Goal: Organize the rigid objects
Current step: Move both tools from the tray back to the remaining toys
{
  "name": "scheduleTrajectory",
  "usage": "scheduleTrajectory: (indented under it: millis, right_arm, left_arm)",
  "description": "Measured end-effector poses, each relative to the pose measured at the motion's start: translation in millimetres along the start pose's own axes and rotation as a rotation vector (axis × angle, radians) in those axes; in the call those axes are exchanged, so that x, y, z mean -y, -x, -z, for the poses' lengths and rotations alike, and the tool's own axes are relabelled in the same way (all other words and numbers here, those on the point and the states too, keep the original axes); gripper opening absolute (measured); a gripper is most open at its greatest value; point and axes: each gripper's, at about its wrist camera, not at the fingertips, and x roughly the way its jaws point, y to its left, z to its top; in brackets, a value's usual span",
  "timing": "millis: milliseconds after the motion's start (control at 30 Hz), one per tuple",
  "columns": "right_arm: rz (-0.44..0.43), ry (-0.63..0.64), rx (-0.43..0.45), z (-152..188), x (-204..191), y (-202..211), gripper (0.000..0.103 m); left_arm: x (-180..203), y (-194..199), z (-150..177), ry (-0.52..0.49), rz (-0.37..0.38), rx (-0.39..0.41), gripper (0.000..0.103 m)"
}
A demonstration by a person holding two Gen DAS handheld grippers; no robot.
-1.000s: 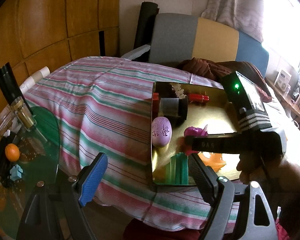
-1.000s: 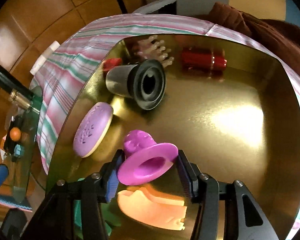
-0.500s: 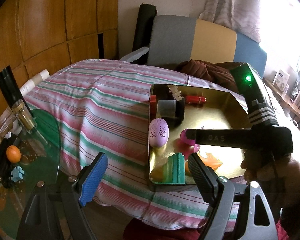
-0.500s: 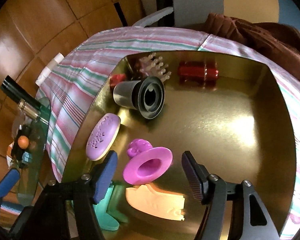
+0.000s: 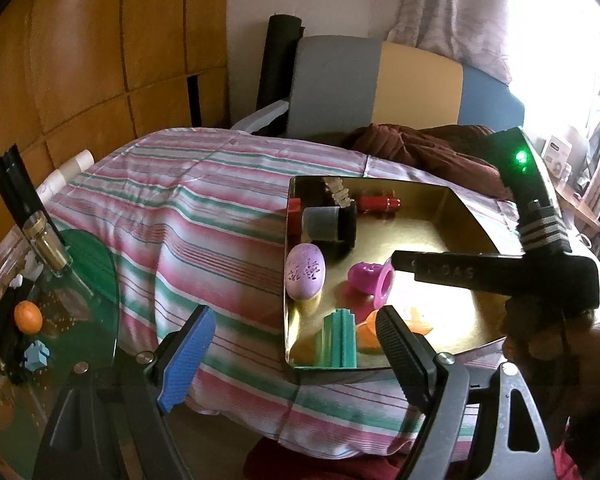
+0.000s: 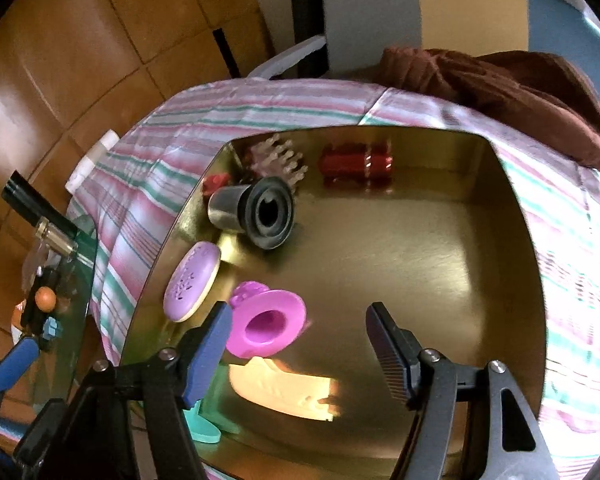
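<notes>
A gold metal tray point(image 6: 440, 264) sits on a striped bedspread. In it lie a magenta funnel-shaped toy point(image 6: 266, 322), a lilac oval point(image 6: 192, 286), a black and grey cup on its side point(image 6: 252, 212), a red cylinder point(image 6: 356, 164), an orange flat piece point(image 6: 288, 392) and a teal piece point(image 6: 204, 420). My right gripper point(image 6: 300, 344) is open above the tray, the magenta toy point(image 5: 370, 282) just beside its left finger. My left gripper point(image 5: 292, 356) is open and empty before the bed's near edge, left of the tray point(image 5: 456, 320).
A green glass side table point(image 5: 80, 312) at the left carries an orange ball point(image 5: 28, 316), a dark bottle point(image 5: 24, 216) and small items. A brown cloth point(image 5: 420, 144) and a chair lie behind the tray. The striped bedspread point(image 5: 188, 224) spreads left of the tray.
My right gripper has opened, let go of the magenta toy in the tray, and drawn back and up. My left gripper has pulled back a little.
</notes>
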Motion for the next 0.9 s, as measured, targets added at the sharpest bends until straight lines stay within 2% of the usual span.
scheduleTrajectory:
  millis: [367, 467, 533, 900]
  right_arm:
    - [0.053, -0.044, 0.142, -4, 42, 55, 0.074]
    - [0.077, -0.088, 0.183, -4, 67, 74, 0.075]
    - [0.097, -0.111, 0.203, -3, 82, 83, 0.076]
    - [0.271, -0.275, 0.261, 16, 190, 135, 0.079]
  left_arm:
    - [20, 6, -7, -0.056, 0.017, 0.027, 0.084]
    - [27, 7, -9, -0.062, 0.027, 0.03, 0.084]
    - [31, 8, -11, -0.07, 0.039, 0.037, 0.079]
    - [76, 5, -20, -0.174, 0.12, 0.029, 0.078]
